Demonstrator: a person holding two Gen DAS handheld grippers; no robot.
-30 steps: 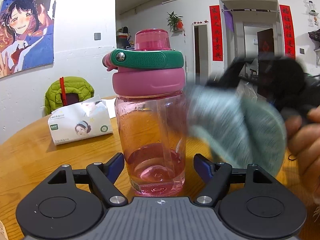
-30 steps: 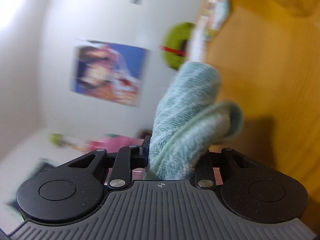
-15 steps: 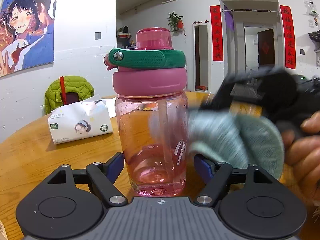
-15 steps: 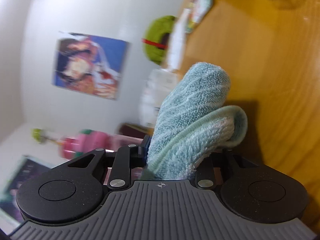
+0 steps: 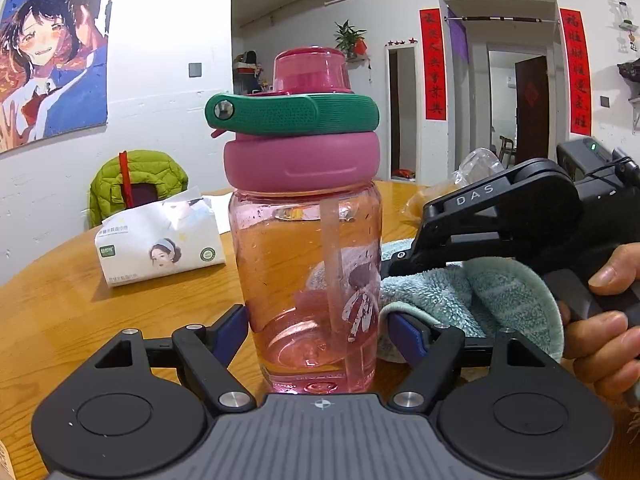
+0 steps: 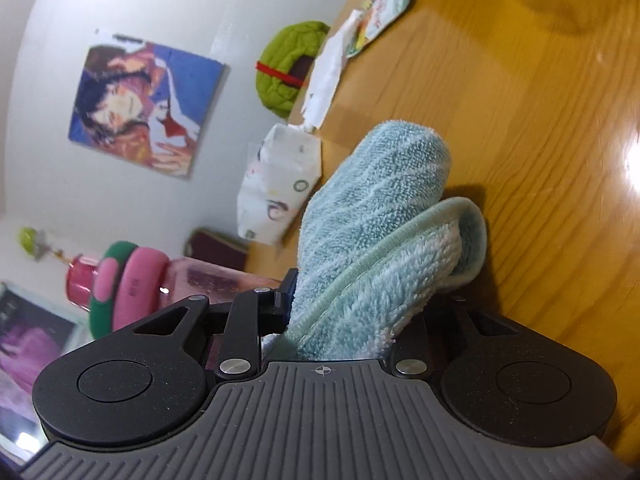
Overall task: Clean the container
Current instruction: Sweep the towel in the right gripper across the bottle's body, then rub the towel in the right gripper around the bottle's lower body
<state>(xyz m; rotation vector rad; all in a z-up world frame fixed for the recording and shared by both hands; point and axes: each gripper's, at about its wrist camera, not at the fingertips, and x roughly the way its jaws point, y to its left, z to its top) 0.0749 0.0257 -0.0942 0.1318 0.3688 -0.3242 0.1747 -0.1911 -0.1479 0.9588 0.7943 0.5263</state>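
A clear pink water bottle (image 5: 308, 280) with a pink lid and green strap stands upright on the wooden table (image 5: 80, 304). My left gripper (image 5: 318, 334) is around its base; the blue pad on the left touches the wall, the right one stands just beside it. My right gripper (image 6: 352, 304) is shut on a folded light-blue towel (image 6: 376, 232). In the left wrist view the towel (image 5: 480, 296) lies against the bottom right of the bottle. The bottle (image 6: 160, 280) shows at the lower left of the right wrist view.
A white tissue pack (image 5: 160, 240) lies on the table behind and left of the bottle. A green jacket (image 5: 136, 180) hangs on a chair beyond the table edge. A crumpled clear plastic bag (image 5: 476, 168) lies at the back right.
My right gripper has moved down the bottle's right side with the towel, from mid-height to near the base. The bottle and my left gripper have stayed in place.
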